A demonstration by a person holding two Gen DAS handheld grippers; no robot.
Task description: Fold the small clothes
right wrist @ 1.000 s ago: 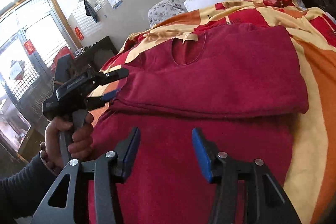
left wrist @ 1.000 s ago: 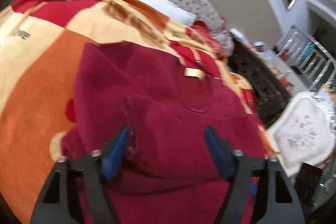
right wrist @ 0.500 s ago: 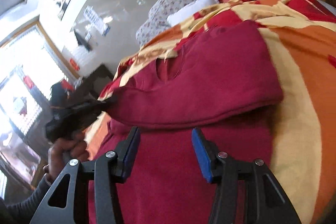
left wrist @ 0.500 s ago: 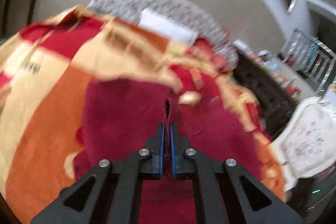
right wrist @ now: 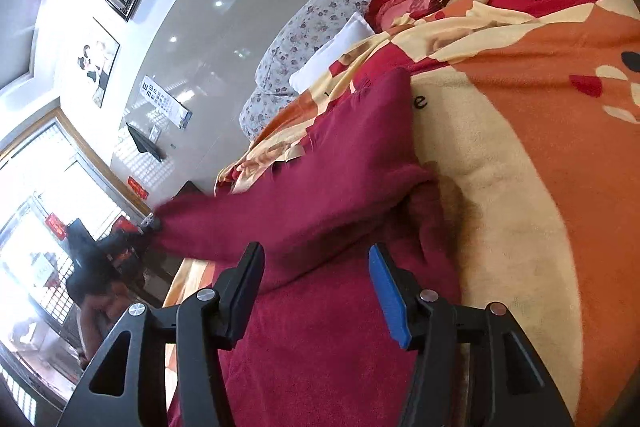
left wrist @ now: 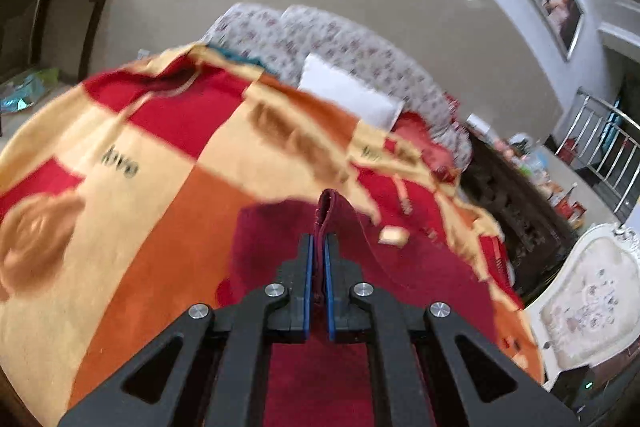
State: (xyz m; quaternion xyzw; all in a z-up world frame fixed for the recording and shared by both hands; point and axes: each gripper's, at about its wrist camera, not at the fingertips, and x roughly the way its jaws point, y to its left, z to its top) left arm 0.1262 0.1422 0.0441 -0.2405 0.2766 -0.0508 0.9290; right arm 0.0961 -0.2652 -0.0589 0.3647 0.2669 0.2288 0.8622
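**Ana:** If that pinch lets go, the lifted edge of the dark red garment (left wrist: 400, 267) drops back onto the patterned blanket (left wrist: 140, 227) and the fold has to be started over. The left gripper (left wrist: 316, 255) has only a thin ridge of cloth between its blue pads, so a sharp tug could pull it free.

**Ben:** What about the other side?

**Ana:** The right gripper (right wrist: 316, 287) hovers over the near part of the garment (right wrist: 340, 327) with its jaws about half open, having just widened a little, and they hold nothing. I can't tell whether the tips touch the fabric beneath. If it stays off the cloth while the left one pulls, I'd guess the whole garment slides across the blanket instead of creasing.

**Ben:** Where does the garment lie?

**Ana:** Spread across the near half of the bed, its neckline and pale label (left wrist: 394, 235) toward the pillows (left wrist: 344, 95) at the head. In the right wrist view a sleeve-like stretch is pulled taut toward the bed's left edge, where the left gripper is a dark blur above the person's hand (right wrist: 100, 311).
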